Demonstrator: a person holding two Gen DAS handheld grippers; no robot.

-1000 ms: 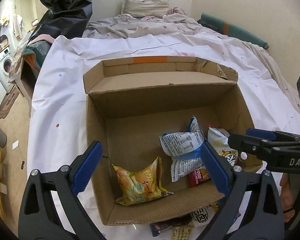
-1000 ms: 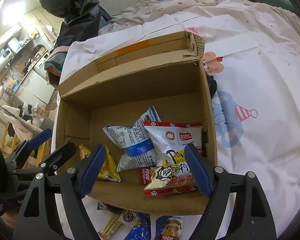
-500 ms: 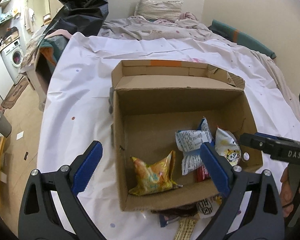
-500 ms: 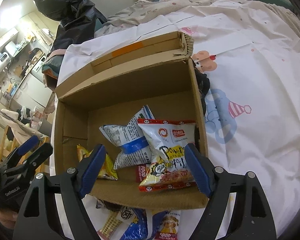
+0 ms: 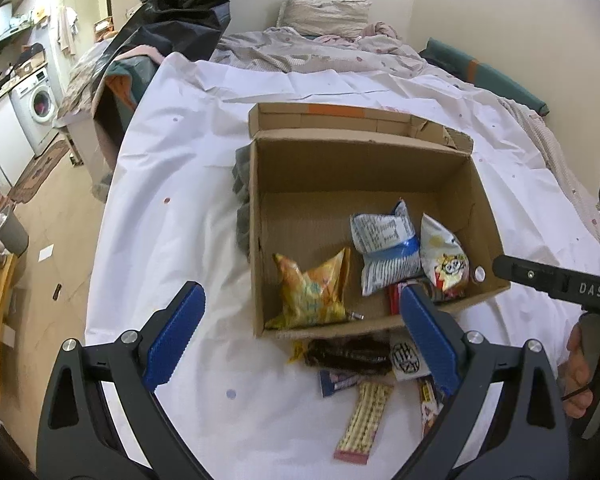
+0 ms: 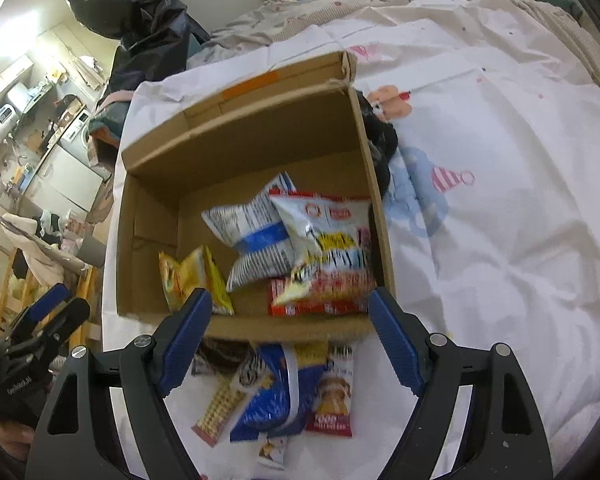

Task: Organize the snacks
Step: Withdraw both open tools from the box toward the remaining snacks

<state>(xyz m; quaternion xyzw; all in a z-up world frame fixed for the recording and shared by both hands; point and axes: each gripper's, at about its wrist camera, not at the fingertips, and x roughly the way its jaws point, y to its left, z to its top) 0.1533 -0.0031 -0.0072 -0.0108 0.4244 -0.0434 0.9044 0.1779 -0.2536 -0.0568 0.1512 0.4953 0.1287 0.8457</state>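
An open cardboard box (image 5: 256, 240) (image 6: 128, 240) stands on a white sheet. Inside lie a yellow packet (image 5: 312, 288) (image 6: 188, 276), a white-and-blue packet (image 5: 384, 248) (image 6: 252, 236), a white cartoon packet (image 5: 444, 260) (image 6: 328, 248) and a red packet (image 6: 316, 304). Loose snacks lie in front of the box: a dark packet (image 5: 348, 354), a wafer bar (image 5: 364, 420) (image 6: 216, 408), a blue packet (image 6: 276, 396) and a rice-cake bar (image 6: 334, 396). My left gripper (image 5: 300, 332) is open and empty, near the box's front left. My right gripper (image 6: 288, 340) is open and empty over the loose snacks.
The sheet (image 6: 500, 200) covers a bed with a pillow (image 5: 324, 12) and blankets behind. A black bag (image 5: 180, 4) hangs at the far left. A dark cloth (image 5: 242, 200) pokes out beside the box. The floor (image 5: 60, 240) drops off at left.
Both grippers have drawn back from the box toward me and upward, so the loose snacks in front of the box show more. Both stay open and empty.
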